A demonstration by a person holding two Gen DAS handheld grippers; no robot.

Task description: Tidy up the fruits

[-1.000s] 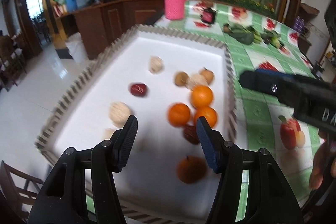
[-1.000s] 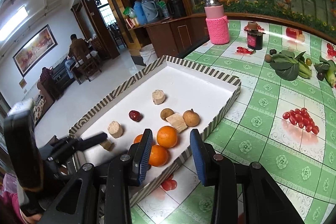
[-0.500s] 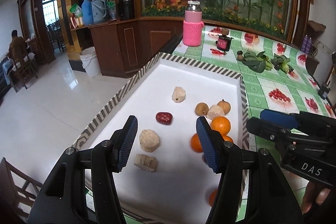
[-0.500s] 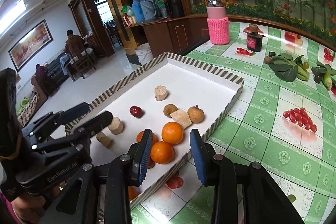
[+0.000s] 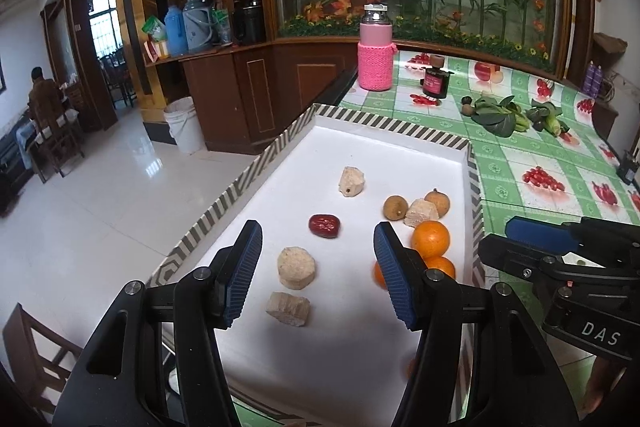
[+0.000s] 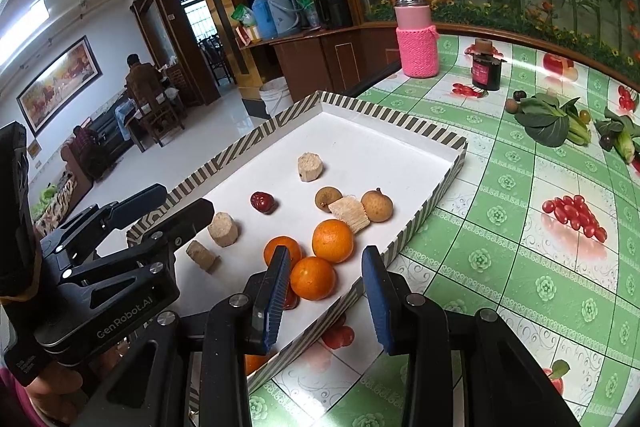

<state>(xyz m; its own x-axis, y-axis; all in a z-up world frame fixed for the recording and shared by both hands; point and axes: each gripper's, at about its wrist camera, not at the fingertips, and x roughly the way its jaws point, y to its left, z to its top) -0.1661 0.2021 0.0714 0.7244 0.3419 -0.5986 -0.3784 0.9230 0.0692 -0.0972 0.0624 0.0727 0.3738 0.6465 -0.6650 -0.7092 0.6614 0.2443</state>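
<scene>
I have both claws hovering over the near end of the shallow white cardboard tray with the striped rim (image 6: 416, 223), which sits at the left edge of the worktop covered in green fruit-print oilcloth (image 6: 520, 267). The left claw (image 5: 318, 273) has its jaws apart with nothing between the pads; below it lie two pale, cork-like cut chunks (image 5: 296, 267). The right claw (image 6: 326, 293) is also parted and empty, poised above the tray's near right rim.

The fruit is all in the tray. Three round oranges (image 6: 332, 241) cluster by the right wall toward the near end, touching one another. Just beyond them sit two small tan longan-like fruits (image 6: 377, 205) with another pale chunk wedged between. A wrinkled dark red date (image 6: 262, 202) lies alone near the middle, and one more pale chunk (image 6: 309, 166) farther toward the far end.

By my judgement the oranges are firm, fairly weighty and inclined to roll, so I would close across the widest part, squarely, with moderate squeeze. The nearest orange is crowded by its neighbours, so one pad must slip into a tight gap. The longans look thin-shelled and light; gentle pressure only. The date seems soft and small, best pinched across its short side.
</scene>
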